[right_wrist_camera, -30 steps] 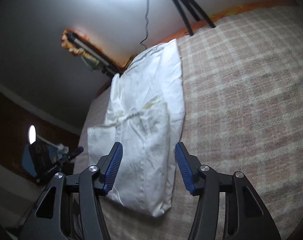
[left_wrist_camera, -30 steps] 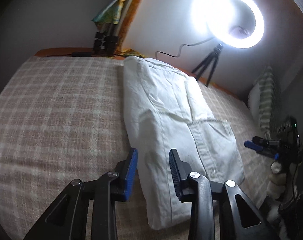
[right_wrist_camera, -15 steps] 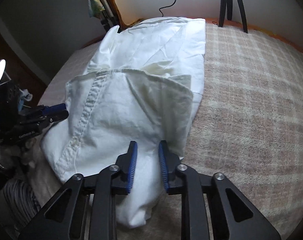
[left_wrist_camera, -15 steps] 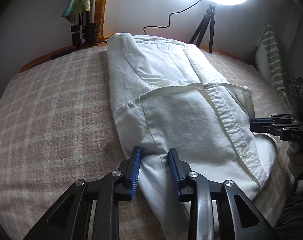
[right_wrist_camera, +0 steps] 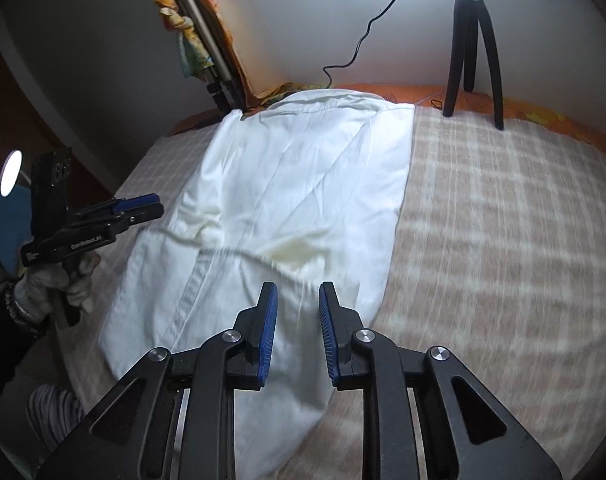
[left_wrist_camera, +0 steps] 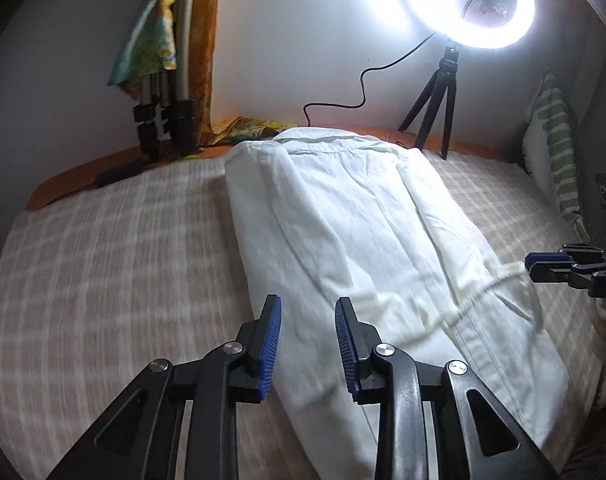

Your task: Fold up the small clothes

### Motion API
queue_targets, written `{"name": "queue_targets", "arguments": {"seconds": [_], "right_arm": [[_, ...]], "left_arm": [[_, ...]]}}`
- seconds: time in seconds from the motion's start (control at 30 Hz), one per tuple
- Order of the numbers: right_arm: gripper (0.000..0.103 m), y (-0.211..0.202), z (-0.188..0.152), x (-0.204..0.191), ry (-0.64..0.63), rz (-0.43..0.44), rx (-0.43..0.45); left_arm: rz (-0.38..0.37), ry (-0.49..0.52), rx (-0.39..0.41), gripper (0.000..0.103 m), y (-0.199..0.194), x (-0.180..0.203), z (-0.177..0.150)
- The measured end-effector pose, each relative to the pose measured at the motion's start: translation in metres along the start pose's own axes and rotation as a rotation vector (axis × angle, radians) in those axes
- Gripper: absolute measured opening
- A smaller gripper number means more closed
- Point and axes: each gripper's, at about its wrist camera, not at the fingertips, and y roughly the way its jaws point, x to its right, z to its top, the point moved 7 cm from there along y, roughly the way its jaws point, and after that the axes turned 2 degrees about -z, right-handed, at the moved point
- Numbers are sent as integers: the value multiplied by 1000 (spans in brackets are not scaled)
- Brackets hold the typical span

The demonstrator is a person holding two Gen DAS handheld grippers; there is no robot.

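A white shirt [left_wrist_camera: 363,240] lies folded into a long strip on a checked blanket [left_wrist_camera: 103,260], its collar end at 12 o'clock by the wall and its near end at 6 o'clock. A hem edge crosses the lower part, and a button placket runs down the near half in the right wrist view (the picture is blurred there).

The left gripper [left_wrist_camera: 307,304] hangs over the shirt's 7 o'clock edge with its jaws apart. Cloth shows in the gap, but seen from the right wrist the tool holds nothing.

The right gripper [right_wrist_camera: 297,288] hangs over the shirt's near end towards 5 o'clock. Its jaws have just been opening and stand narrowly apart. Cloth shows between them, but no pad presses on it.

A gloved hand [right_wrist_camera: 59,280] holds the left gripper's handle at 9 o'clock.

A ring light [left_wrist_camera: 463,4] on a small tripod [left_wrist_camera: 435,100] stands at 1 o'clock beyond the collar. A striped pillow [left_wrist_camera: 555,152] leans at 2 o'clock.
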Motion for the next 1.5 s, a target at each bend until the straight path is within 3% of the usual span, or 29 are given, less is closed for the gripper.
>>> {"name": "queue_targets", "arguments": {"seconds": [0.1,0.27,0.47,0.5,0.6,0.7,0.9,1.07,1.13,1.17,1.2,1.23,1.5], "right_arm": [[19,22,16,13,22,25,-24],[19,61,36,35,10,-26,-64],[20,75,73,66,34,-103,-15],[21,76,78,70,39,-114,-5],[42,75,98,85,61,-142,44],[44,84,110,97,94,-111,48],[45,99,122,108,140,-45,66],[44,106,128,107,148,-6,66],[35,109,129,102,134,16,55],[30,111,130,100,126,14,49],[15,112,130,98,119,7,44],[3,113,130,98,117,6,39],[1,79,141,81,59,-15,102]], "left_arm": [[26,20,-18,28,27,-6,13],[69,38,-40,29,60,-19,29],[99,14,-10,38,78,-39,59],[104,-5,4,40,79,-46,67],[130,-45,38,43,81,-62,82],[146,-61,21,43,91,-78,92],[8,-145,37,44,97,-90,97],[-13,-138,15,34,110,-82,96],[-15,-139,12,26,110,-80,97],[-21,-148,6,13,111,-80,98],[-20,-155,5,3,111,-80,99],[-21,-165,7,1,110,-81,100],[-34,-168,72,0,75,-75,109]]}}
